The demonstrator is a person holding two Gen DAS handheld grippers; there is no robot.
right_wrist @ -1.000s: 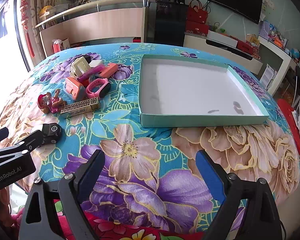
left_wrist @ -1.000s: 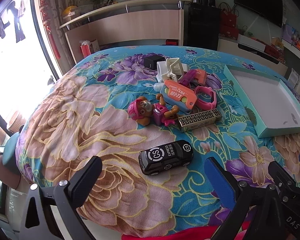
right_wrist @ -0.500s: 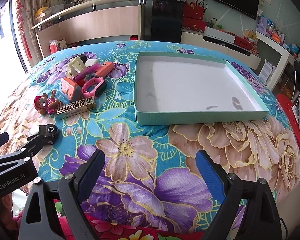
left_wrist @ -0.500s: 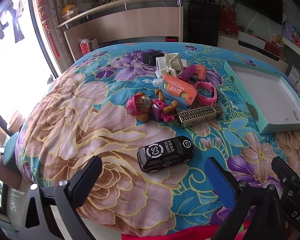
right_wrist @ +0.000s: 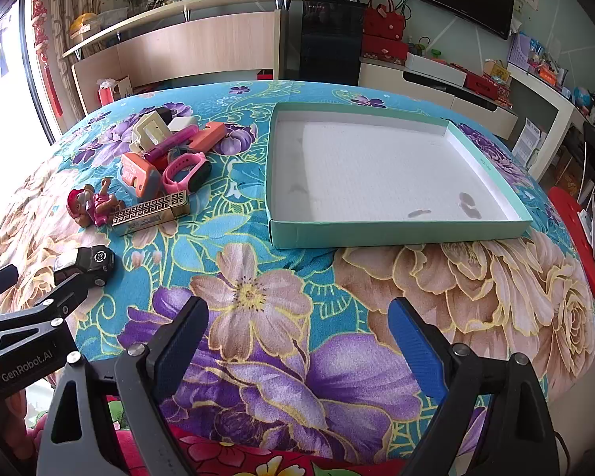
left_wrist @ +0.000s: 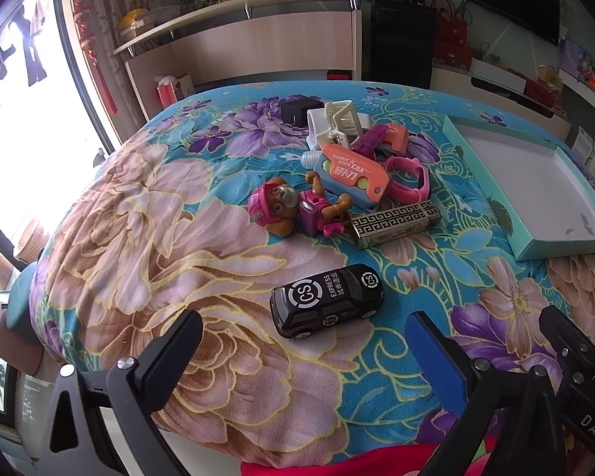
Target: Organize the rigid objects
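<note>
- Floral cloth point(right_wrist: 258, 297), blue with pink and purple blooms, covers the table; every item lies on it.
- Left gripper point(left_wrist: 303, 341): jaws spread wide, nothing between them; it hangs over the near edge, just short of the black toy car point(left_wrist: 327, 299).
- Beyond the car, a cluster: pink pup figure point(left_wrist: 293, 208) touching a gold-patterned box point(left_wrist: 396, 224); behind these an orange toy point(left_wrist: 355, 178), a pink wristband point(left_wrist: 410, 180), a cream clip point(left_wrist: 339, 123) and a small black block point(left_wrist: 299, 111), piled in contact.
- Teal tray point(right_wrist: 396, 234), right of the cluster and apart from it: shallow, white inside, holds no object; only a few dark marks on its floor.
- Right gripper point(right_wrist: 297, 327): jaws spread wide, holding nothing, over bare cloth near the tray's front wall.
</note>
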